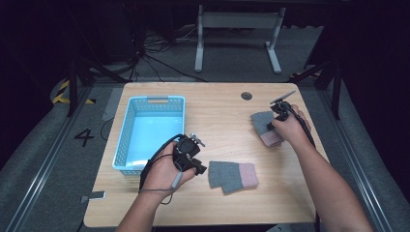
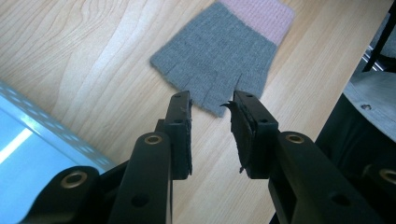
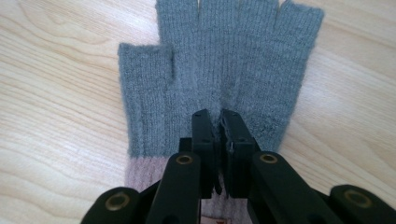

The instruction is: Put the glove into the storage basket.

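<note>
Overhead: wooden counter on grey floor; blue basket near left edge. Left gripper released, just short of near-edge glove. Right gripper clenched on right-edge glove.

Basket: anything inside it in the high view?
No, the blue basket shows only its bare pale floor, and both gloves lie outside on the table.

Two grey gloves with pink cuffs, one ahead of the left jaws and one pinched between the right jaws, plus one blue basket.
</note>
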